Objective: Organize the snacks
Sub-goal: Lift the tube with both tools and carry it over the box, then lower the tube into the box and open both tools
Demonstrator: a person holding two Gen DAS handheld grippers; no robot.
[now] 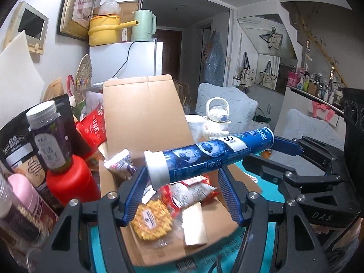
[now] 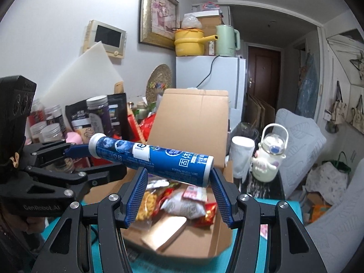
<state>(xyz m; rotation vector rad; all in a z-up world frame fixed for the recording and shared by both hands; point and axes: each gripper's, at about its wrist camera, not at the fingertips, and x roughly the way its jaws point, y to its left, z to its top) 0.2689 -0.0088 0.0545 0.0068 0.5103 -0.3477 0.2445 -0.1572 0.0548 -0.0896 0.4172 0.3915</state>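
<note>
2 grippers share 1 long blue cylindrical tube with a white cap (image 1: 208, 153), held level in the air above an open brown cardboard box (image 1: 145, 118).

Left wrist view:
- Left gripper (image 1: 182, 177): black frame, blue ribbed pads, clamped on the tube's white-capped end.
- Right gripper (image 1: 270, 150): enters from the right edge and meets the tube's far, uncapped end; whether its pads press there cannot be told from here.
- Box contents under the tube: yellow noodle-snack packet (image 1: 151, 221), red and white wrappers (image 1: 188, 190), pale flat bar (image 1: 195, 225).
- Seen only here: red bottle (image 1: 71, 182) and pink-lidded jar (image 1: 25, 195), close against the box's left side. That side has little free room.
- Teal table surface (image 1: 266, 195) shows to the right of the box's right wall.

Right wrist view:
- Right gripper (image 2: 178, 178): same build, pads closed against the tube's uncapped end.
- Left gripper (image 2: 91, 159): comes from the left edge and grips the capped end.
- The raised rear flap of the box stands behind the tube.
- Seen better here: white mug (image 2: 241, 155) and cream handled water bottle (image 2: 270, 153), just beside the box's right wall.
- Clear-lidded jars (image 2: 49, 132) and dark pouches (image 2: 79, 118) crowd the left rear.
- Open space lies above the box interior, beneath the tube.
</note>
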